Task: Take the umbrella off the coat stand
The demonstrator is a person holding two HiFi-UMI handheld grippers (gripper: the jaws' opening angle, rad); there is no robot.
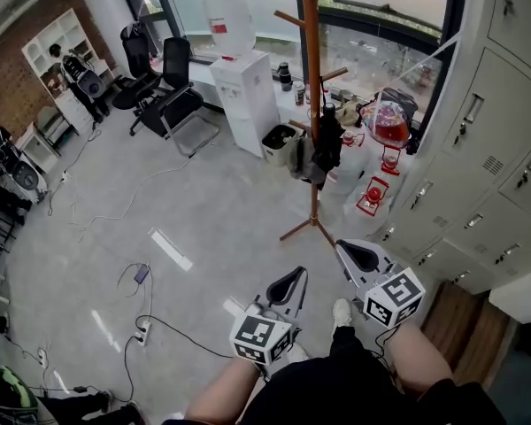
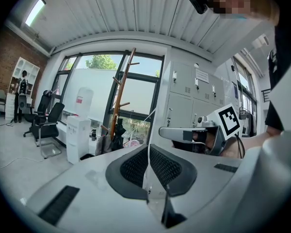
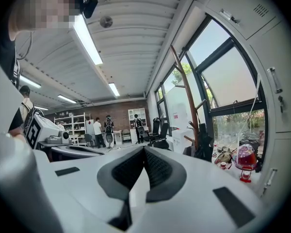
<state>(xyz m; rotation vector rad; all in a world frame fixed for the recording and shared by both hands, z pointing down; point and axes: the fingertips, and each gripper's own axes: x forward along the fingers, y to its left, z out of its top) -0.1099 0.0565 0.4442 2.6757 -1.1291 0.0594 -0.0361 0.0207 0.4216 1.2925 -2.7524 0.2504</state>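
The left tongs (image 1: 289,283) (image 2: 149,165) are pressed together at the tips, with nothing between their ribbed black pads. The right tongs (image 1: 355,254) (image 3: 144,165) are likewise closed and empty (each carries its marker cube just above the person's knees, at the bottom centre of the head view). They sit side by side, a little apart, and both point roughly level toward the window wall.

Beyond them, above centre in the head view, the tall brown wooden coat stand (image 1: 312,78) (image 2: 120,93) (image 3: 186,89) rests on splayed feet on the grey floor (image 1: 203,211). The black folded umbrella (image 1: 327,142) (image 2: 119,136) (image 3: 204,142) hangs low on the stand, close against the pole and well apart from both tongs. Something pale grey hangs just to its left, though I cannot make out what it is.

Left of the stand is a white water dispenser (image 1: 246,100) (image 2: 77,135) with a clear bottle on top. Farther toward the upper left are black office chairs (image 1: 168,87). Right of the stand sits a red and clear globe-shaped object (image 1: 389,122) (image 3: 246,158), near the window. Grey metal lockers (image 1: 487,175) run down the right edge of the frame. Black cables (image 1: 168,330) trail across the floor at the lower left.
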